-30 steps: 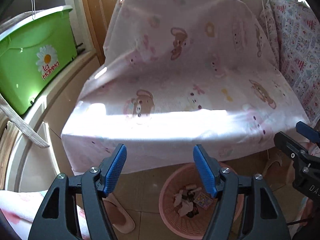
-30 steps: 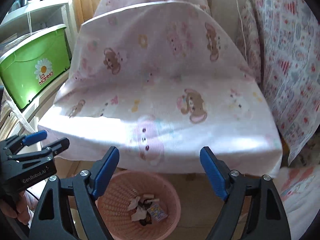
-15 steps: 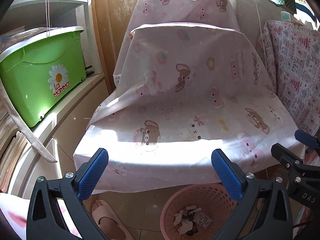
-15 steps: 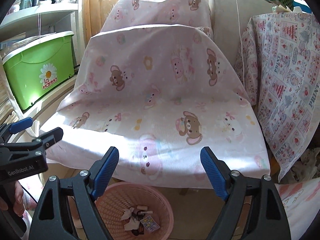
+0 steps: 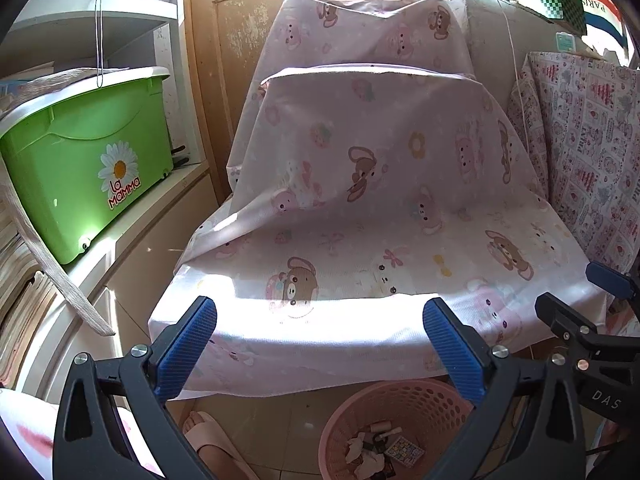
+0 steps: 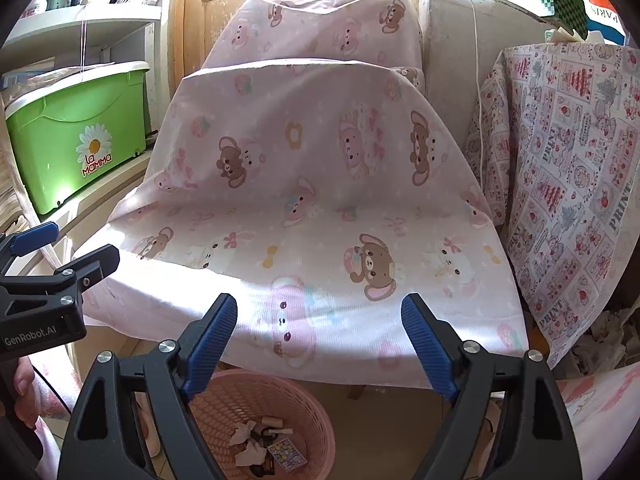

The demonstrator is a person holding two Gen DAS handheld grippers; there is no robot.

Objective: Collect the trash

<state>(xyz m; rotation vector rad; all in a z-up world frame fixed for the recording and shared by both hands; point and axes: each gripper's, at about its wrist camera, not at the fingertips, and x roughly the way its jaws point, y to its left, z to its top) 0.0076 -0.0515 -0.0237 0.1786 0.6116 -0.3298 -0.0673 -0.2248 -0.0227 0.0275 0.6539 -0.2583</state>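
Since a second ago, both views have tilted upward, so the wooden door point(image 5: 304, 12) now shows behind the draped chair, and the left claw point(image 5: 320, 344) has just been opening, with nothing between its blue pads. It now stands spread wide. The right claw point(image 6: 320, 340) is spread too and empty; its black body reads "DAS" in the left view, while the left claw's body reads "GenRobot.AI" in the right view. Below both, on the floor, sits the pink basket point(image 6: 304, 408) with crumpled tissue point(image 6: 250, 450) and a small printed packet point(image 6: 286, 454) lying in it. Beyond hangs a pink bear-print sheet point(image 5: 380, 200). On the shelf at left stands a green bin point(image 5: 88, 160) marked "La Mamma" with a daisy. At right, patterned cloth point(image 6: 568, 184) reads "PRINT".
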